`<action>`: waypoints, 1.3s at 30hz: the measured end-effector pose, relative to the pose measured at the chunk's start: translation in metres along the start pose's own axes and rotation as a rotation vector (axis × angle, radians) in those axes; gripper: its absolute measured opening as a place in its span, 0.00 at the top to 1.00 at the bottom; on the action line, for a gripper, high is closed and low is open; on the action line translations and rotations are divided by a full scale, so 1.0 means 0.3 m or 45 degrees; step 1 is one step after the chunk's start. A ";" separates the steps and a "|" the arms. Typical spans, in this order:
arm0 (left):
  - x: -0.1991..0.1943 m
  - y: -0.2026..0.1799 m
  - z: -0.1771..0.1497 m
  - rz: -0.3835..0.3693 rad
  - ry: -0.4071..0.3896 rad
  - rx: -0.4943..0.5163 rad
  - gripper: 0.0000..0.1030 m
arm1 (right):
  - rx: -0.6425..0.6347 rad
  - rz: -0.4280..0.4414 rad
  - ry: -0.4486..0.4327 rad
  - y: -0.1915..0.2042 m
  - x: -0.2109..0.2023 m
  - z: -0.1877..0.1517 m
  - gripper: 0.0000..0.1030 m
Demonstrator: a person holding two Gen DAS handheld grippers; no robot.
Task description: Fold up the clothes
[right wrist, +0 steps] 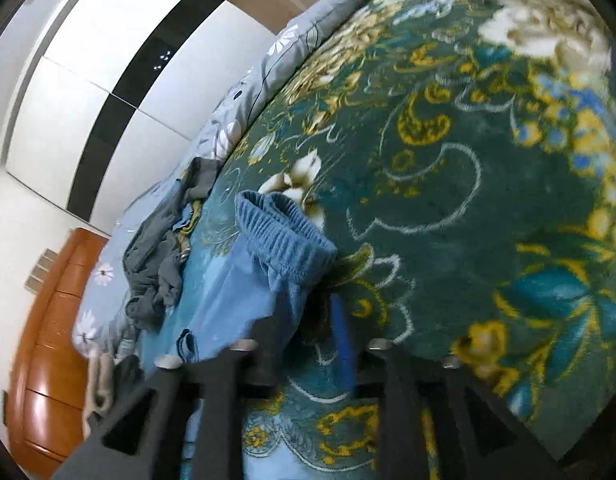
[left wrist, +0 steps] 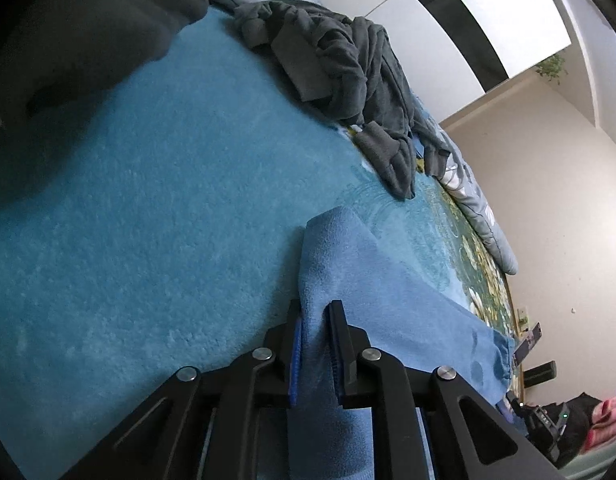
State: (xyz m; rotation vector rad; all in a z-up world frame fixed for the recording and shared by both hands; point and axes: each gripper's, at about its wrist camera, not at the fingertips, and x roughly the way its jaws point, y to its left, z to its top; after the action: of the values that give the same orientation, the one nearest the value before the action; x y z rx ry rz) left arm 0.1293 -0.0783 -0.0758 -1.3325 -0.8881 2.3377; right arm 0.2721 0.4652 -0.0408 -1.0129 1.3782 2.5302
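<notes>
Your left gripper [left wrist: 313, 320] has its fingers clamped on a fold of the light blue fleece garment [left wrist: 347, 280]; the cloth runs forward between the fingers and drapes off to their right, lying on the teal blanket [left wrist: 148, 220]. Ahead of the fingers and to the right sits a crumpled dark grey garment [left wrist: 347, 76]. A second dark mass lies ahead and far to the left, too shadowed to identify.

Your right gripper [right wrist: 308, 316] has its fingers apart, holding nothing — the view is motion-blurred, so contact with the cloth cannot be judged. The ribbed waistband [right wrist: 284, 232] of the blue garment lies just ahead of the fingers, toward the left one. To the right of the fingers the blanket shows a dark green floral pattern [right wrist: 467, 160] in yellow and white.

Room: the blanket covers a bed, with a grey flower-print duvet [right wrist: 276, 52] along its far edge. Beyond stands a white wardrobe [right wrist: 88, 80] with a black vertical band. An orange wooden headboard [right wrist: 48, 340] sits at the far left of the right view — walls are plain and pale.
</notes>
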 end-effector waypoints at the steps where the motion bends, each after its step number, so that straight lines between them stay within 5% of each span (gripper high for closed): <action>1: -0.002 -0.001 0.000 -0.002 0.001 0.001 0.86 | 0.013 0.031 0.011 0.002 0.018 -0.001 0.63; 10: -0.001 0.027 0.005 -0.052 0.023 -0.039 0.83 | 0.103 0.067 0.024 0.024 0.128 0.018 0.64; 13: -0.004 0.032 0.008 -0.068 0.031 -0.051 0.81 | 0.122 0.057 0.012 0.043 0.128 0.027 0.83; 21: -0.067 0.057 0.030 -0.073 0.010 -0.056 0.53 | -0.268 0.123 -0.082 0.379 0.041 -0.020 0.86; 33: -0.168 0.101 0.006 -0.055 -0.010 -0.027 0.41 | -0.718 0.344 0.240 0.841 0.228 -0.357 0.86; 39: -0.206 0.153 0.002 -0.088 -0.028 -0.083 0.40 | -0.898 0.315 0.414 0.954 0.382 -0.597 0.86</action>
State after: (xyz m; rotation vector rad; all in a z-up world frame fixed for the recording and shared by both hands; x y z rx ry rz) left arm 0.1628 -0.1467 -0.0643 -1.2825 -1.0083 2.2935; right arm 0.1680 0.1317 0.0303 -1.4833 0.6628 3.2523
